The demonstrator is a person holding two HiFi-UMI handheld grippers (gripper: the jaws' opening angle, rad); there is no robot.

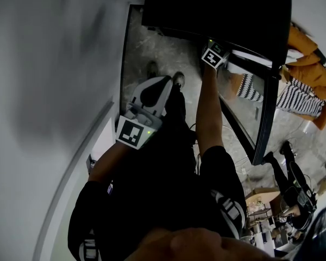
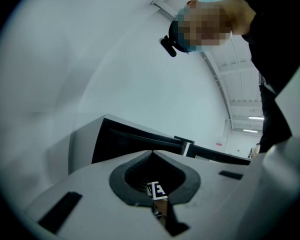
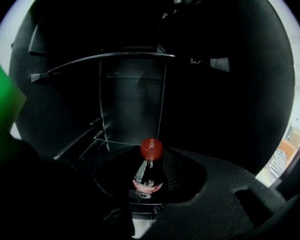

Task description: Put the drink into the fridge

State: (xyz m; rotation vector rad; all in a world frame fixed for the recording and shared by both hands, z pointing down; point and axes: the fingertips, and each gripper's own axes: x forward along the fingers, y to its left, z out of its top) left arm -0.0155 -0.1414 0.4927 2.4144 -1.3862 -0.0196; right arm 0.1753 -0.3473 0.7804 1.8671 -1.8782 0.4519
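A cola bottle with a red cap stands upright between the jaws of my right gripper, which looks shut on its lower body inside the dark fridge. A glass shelf lies just beyond the bottle. In the head view only the right gripper's marker cube shows at the fridge's opening; the jaws are hidden inside. My left gripper hangs near the body, its white jaws together with nothing between them, as the left gripper view confirms.
The fridge's glass door stands open to the right of my right arm. A white wall runs along the left. An orange seat and striped cloth lie beyond the door. A blurred green shape sits at the left edge.
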